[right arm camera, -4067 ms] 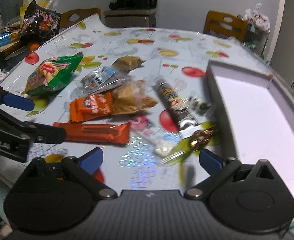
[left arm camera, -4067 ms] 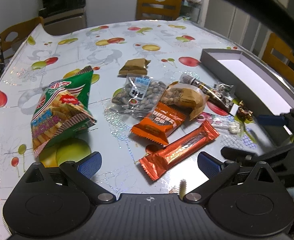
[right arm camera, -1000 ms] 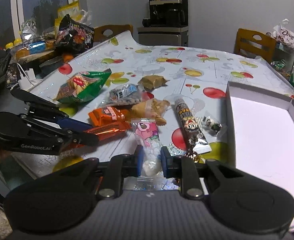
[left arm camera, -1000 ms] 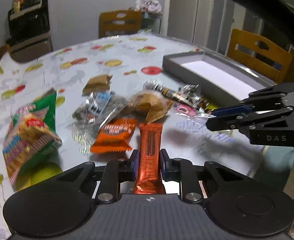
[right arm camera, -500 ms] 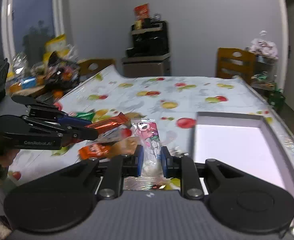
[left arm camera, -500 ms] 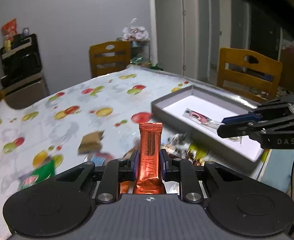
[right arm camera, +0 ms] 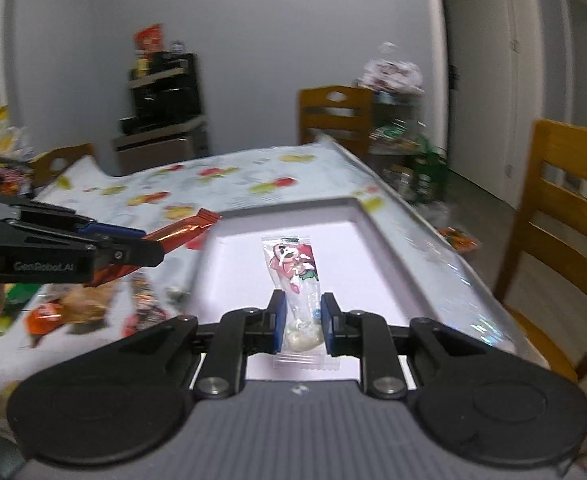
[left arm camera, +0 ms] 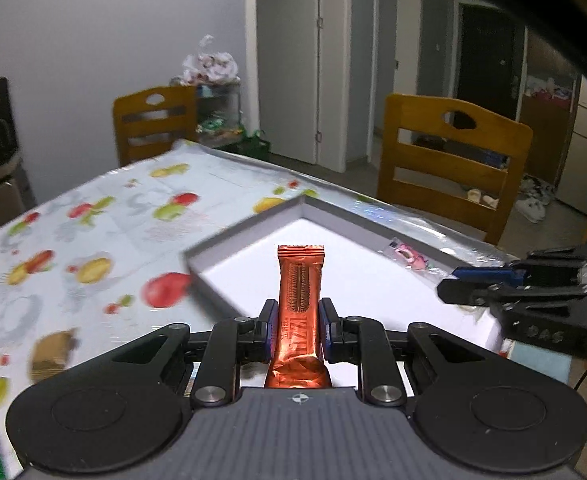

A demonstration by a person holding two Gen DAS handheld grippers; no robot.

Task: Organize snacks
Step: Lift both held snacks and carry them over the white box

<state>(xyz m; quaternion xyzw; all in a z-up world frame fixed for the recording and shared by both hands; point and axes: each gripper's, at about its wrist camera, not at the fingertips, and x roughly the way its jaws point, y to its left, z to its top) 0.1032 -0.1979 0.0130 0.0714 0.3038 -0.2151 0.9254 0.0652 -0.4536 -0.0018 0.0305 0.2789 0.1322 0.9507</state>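
My left gripper (left arm camera: 296,326) is shut on an orange foil wafer bar (left arm camera: 299,300) that sticks up and forward above the near edge of the grey box (left arm camera: 237,228) with a white floor. My right gripper (right arm camera: 301,320) is shut on a clear lollipop packet with a pink cartoon print (right arm camera: 295,276), held over the box floor (right arm camera: 349,248). In the left wrist view the right gripper (left arm camera: 453,284) reaches in from the right with the pink packet (left arm camera: 407,256). From the right wrist view, the left gripper (right arm camera: 149,246) and its orange bar (right arm camera: 181,230) hang left of the box.
The fruit-print tablecloth (left arm camera: 105,232) covers the table. Blurred snack packets (right arm camera: 81,308) lie left of the box. A brown packet (left arm camera: 51,354) rests near the left edge. Wooden chairs (left arm camera: 449,160) stand beyond the table's far and right sides.
Both grippers lifted their snacks from the pile and swung rightward over the box. The snack pile slid out of the left wrist view.
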